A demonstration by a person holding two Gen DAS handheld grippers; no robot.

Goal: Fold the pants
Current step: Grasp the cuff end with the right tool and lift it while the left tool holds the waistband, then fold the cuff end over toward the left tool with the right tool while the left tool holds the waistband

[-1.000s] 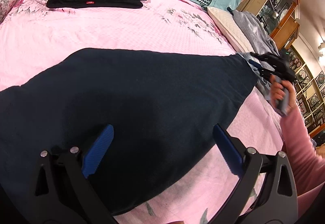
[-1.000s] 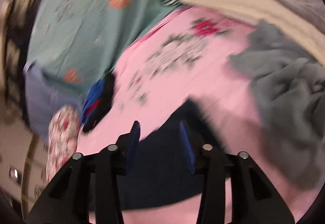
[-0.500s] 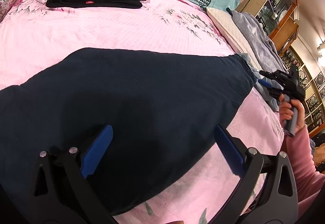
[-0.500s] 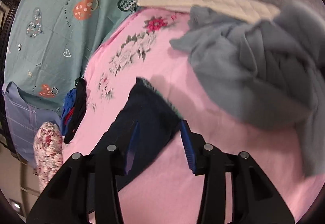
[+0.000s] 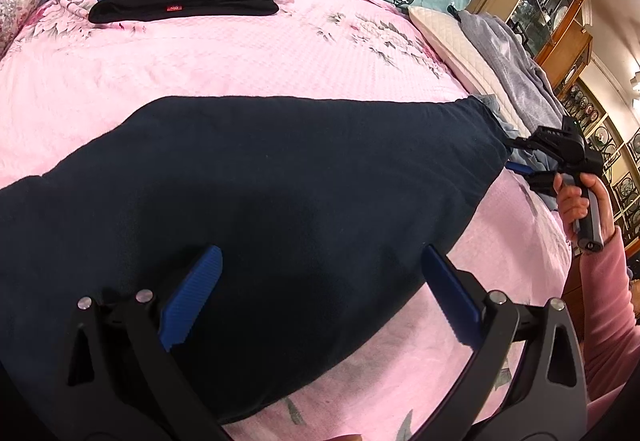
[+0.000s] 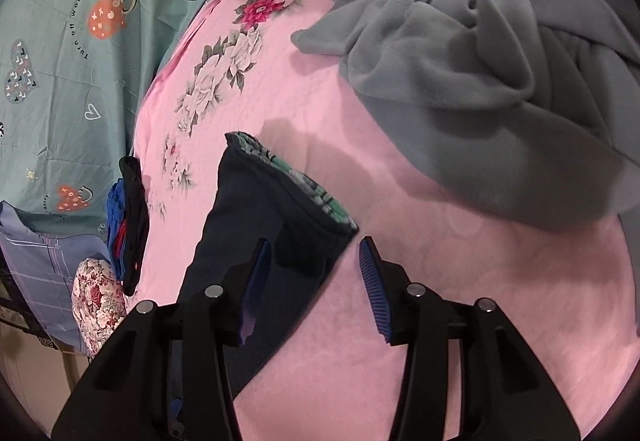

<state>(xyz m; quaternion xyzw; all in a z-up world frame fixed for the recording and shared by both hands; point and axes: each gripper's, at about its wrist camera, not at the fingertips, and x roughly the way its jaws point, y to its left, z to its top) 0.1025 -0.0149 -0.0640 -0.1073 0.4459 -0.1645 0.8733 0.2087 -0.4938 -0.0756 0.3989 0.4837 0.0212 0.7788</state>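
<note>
The dark pants (image 5: 280,201) are lying flat across the pink bed (image 5: 240,61), cuff end at 3 o'clock in the left view. The left gripper (image 5: 320,281) is hovering wide open, holding nothing. The right gripper (image 6: 316,281) is opening partway over the cuff (image 6: 304,197), not pinching it. Judging the fold about to start: next, clamping that cuff and carrying it toward the waist.

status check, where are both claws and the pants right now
Left claw open, over dark pants flat on the bed. Right claw opening, astride the hem corner, not gripping. Grey garment close by, not touching.
</note>
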